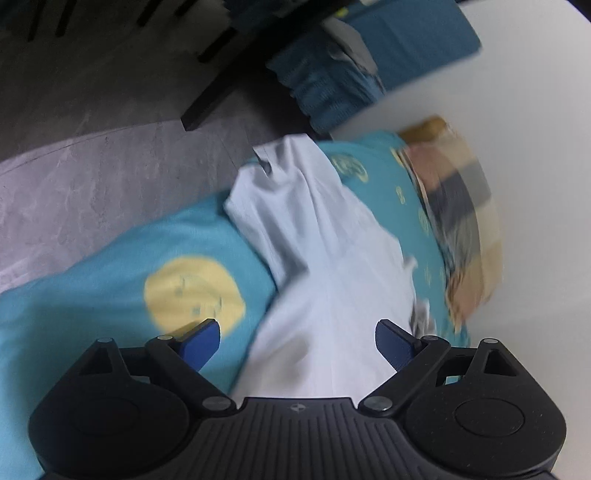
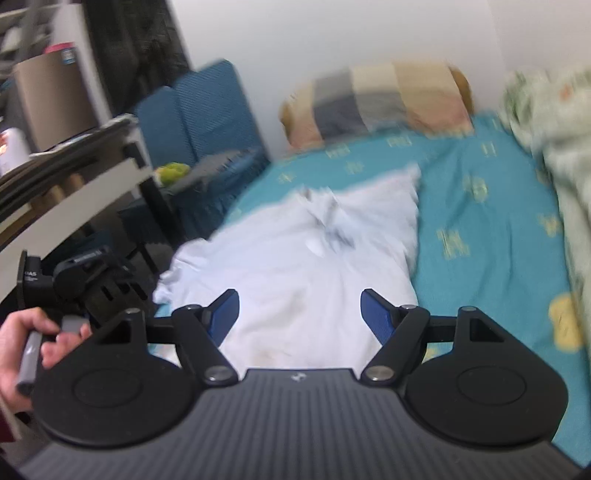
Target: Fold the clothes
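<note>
Lying on the teal bedsheet (image 2: 491,221) is a white shirt (image 2: 295,258), a plaid pillow (image 2: 376,99) against the wall (image 2: 332,33). Both the left gripper (image 1: 297,343) and right gripper (image 2: 299,314) hover, fingers apart, holding nothing.

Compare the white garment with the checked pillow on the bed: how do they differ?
The white garment is plain and pale; the checked pillow has beige, grey and pinkish blocks. The garment lies spread flat and creased near the bed's near edge, while the pillow sits plump at the far end by the wall. Both rest on the teal sheet, and neither open hand-held gripper touches them.
</note>
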A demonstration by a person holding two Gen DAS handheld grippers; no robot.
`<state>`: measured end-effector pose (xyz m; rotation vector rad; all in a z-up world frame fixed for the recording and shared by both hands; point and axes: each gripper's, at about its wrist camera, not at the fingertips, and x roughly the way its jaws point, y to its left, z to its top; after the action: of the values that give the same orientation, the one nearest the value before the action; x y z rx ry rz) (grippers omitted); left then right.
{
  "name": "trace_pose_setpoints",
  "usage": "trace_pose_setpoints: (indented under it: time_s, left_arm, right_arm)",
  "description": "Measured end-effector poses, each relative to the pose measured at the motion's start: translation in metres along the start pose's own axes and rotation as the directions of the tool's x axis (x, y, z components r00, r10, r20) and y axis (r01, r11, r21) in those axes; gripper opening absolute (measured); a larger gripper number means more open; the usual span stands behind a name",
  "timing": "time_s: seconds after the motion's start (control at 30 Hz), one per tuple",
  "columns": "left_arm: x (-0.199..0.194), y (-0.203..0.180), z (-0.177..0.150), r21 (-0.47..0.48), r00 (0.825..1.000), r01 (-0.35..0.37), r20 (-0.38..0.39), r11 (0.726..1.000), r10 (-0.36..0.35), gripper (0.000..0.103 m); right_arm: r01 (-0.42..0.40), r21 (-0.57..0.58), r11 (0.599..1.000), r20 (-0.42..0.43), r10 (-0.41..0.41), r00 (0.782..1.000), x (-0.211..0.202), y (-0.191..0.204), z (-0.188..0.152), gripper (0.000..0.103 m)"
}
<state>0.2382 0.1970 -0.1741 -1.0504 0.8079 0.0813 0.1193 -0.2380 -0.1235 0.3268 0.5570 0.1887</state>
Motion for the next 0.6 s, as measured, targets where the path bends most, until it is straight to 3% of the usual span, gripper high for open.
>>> trace_pose_setpoints:
  time_s: [0.07,0.13,0.2,0.47,0.5,0.57,0.6]
  left_arm:
    - [0.023,0.012,0.012,-0.086,1.000,0.023,0.014,0.996,-0.022,0.093]
    - [0.037,0.011,0.021,-0.094,0.995,0.065,0.081,0.993,-0.058,0.093]
    - [0.052,0.003,0.031,-0.065,0.991,0.066,0.123,0.996,-0.057,0.098]
    - [0.108,-0.025,0.060,0.067,0.981,-0.037,0.195,0.997,0.023,0.097]
    - [0.114,-0.027,0.065,0.075,0.980,-0.049,0.198,0.996,0.033,0.094]
    - [0.126,-0.032,0.075,0.103,0.980,-0.096,0.186,0.990,0.076,0.077]
    - [0.133,-0.036,0.079,0.122,0.979,-0.131,0.173,0.984,0.109,0.061]
  right_arm:
    - [0.005,0.034,0.999,-0.029,-0.004,1.000,0.015,-0.009,-0.002,0.074]
    - [0.014,0.046,0.999,-0.051,-0.011,0.999,0.029,-0.013,-0.002,0.074]
    - [0.009,0.047,0.999,-0.055,-0.007,0.998,0.038,-0.016,-0.003,0.074]
    - [0.017,0.126,0.992,-0.089,-0.005,0.996,0.059,-0.036,-0.008,0.074]
    - [0.018,0.142,0.990,-0.089,-0.006,0.996,0.061,-0.040,-0.007,0.074]
    - [0.022,0.166,0.986,-0.084,-0.008,0.996,0.062,-0.044,-0.007,0.074]
    - [0.024,0.177,0.984,-0.082,-0.009,0.997,0.063,-0.046,-0.006,0.074]
